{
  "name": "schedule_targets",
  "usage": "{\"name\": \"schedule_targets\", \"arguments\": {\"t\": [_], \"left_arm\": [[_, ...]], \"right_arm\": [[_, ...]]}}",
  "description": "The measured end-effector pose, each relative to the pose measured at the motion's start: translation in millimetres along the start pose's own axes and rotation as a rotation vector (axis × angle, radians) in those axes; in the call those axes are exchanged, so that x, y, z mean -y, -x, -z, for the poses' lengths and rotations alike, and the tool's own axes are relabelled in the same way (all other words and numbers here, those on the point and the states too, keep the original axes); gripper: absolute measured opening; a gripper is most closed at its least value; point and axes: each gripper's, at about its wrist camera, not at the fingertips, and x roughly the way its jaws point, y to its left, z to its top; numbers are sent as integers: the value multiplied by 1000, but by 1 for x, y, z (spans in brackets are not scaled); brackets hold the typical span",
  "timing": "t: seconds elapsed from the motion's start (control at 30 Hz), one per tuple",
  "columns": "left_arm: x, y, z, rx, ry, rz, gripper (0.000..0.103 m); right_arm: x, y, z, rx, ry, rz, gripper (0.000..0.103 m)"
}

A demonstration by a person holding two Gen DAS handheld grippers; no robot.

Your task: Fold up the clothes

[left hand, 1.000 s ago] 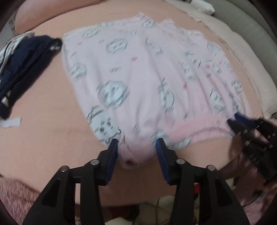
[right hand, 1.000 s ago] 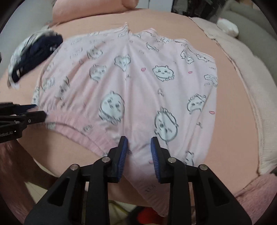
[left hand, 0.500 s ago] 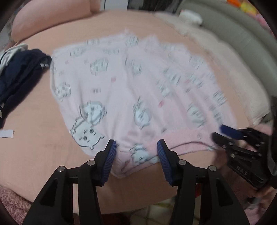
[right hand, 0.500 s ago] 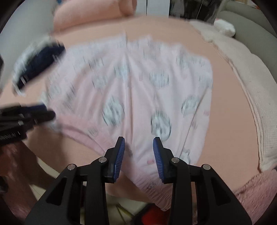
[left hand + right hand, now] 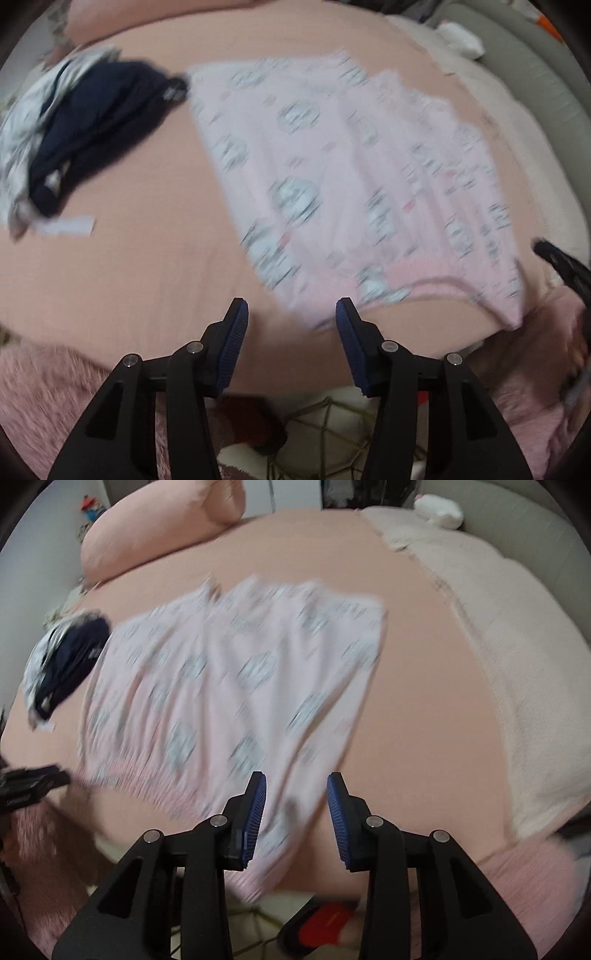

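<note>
Left gripper (image 5: 291, 314) is hovering over the peach bedsheet (image 5: 129, 266), jaws standing apart with nothing between the blue pads (image 5: 234, 343). Pink printed shorts (image 5: 351, 184) are lying spread flat on the sheet, motion-blurred, waistband toward the camera, near corner just beside the right-side pad. Dark navy garment (image 5: 99, 122) is sitting bunched at upper left, touching the shorts' far corner, with white-grey cloth (image 5: 26, 122) beside it. Small white tag (image 5: 66, 225) is lying below that. Right gripper (image 5: 565, 266) is poking in at the right edge, state unclear.
</note>
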Motion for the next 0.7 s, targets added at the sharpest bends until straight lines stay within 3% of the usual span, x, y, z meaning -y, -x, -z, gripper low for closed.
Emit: {"name": "schedule_targets", "arguments": {"t": [0.17,0.23,0.4,0.5,0.57,0.63,0.7], "left_arm": [[35,4,-61,42,-113,74,52],[56,-10,-102,90,-141,109,52],[87,-52,-192,147,-188,79,51],[103,-85,-242,172,-216,56,52],[109,-106,-267,170,-232,41,52],[117,-133,-287,128,-250,22,52],[123,-161,-298,58,-261,12,51]], "right_arm": [[46,-32,-69,-11,-67,77,35],[64,-57,-93,-23,-104,72,35],[91,-117,-131,-54,-143,92,35],[103,-136,-147,-57,-151,49,36],[109,-150,-156,-73,-143,-1,47],[106,-157,-160,-62,-119,-48,69],[101,-160,-163,-39,-87,-81,67]]}}
